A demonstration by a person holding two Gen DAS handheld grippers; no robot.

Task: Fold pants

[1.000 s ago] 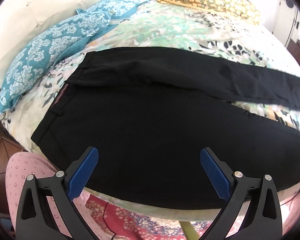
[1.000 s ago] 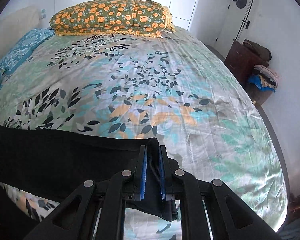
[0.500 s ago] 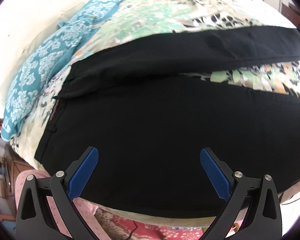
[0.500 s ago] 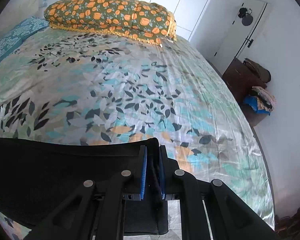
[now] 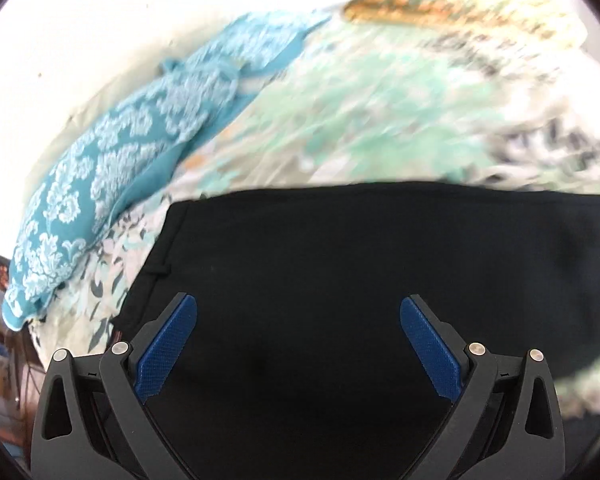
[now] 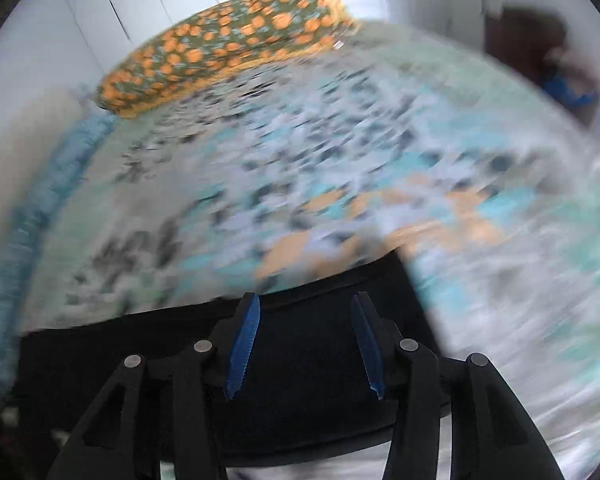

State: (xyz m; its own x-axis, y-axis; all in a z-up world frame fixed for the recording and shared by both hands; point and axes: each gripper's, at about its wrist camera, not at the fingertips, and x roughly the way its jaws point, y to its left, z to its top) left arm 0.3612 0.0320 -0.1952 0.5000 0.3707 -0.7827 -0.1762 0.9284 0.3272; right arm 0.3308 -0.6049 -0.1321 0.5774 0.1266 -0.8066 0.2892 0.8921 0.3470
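The right gripper had just been opening; its jaws stood apart over the leg end of the black pants, the cloth below them and no longer pinched. The left gripper hung with jaws wide apart above the seat, gripping nothing. The pants lay on the floral bedspread near its front edge, apparently folded leg on leg, though blur made the edges hard to judge. To finish the release well, lift straight off so the hem is not dragged. The long axis ran across the bed, waistband toward the blue pillow, hems the other way.
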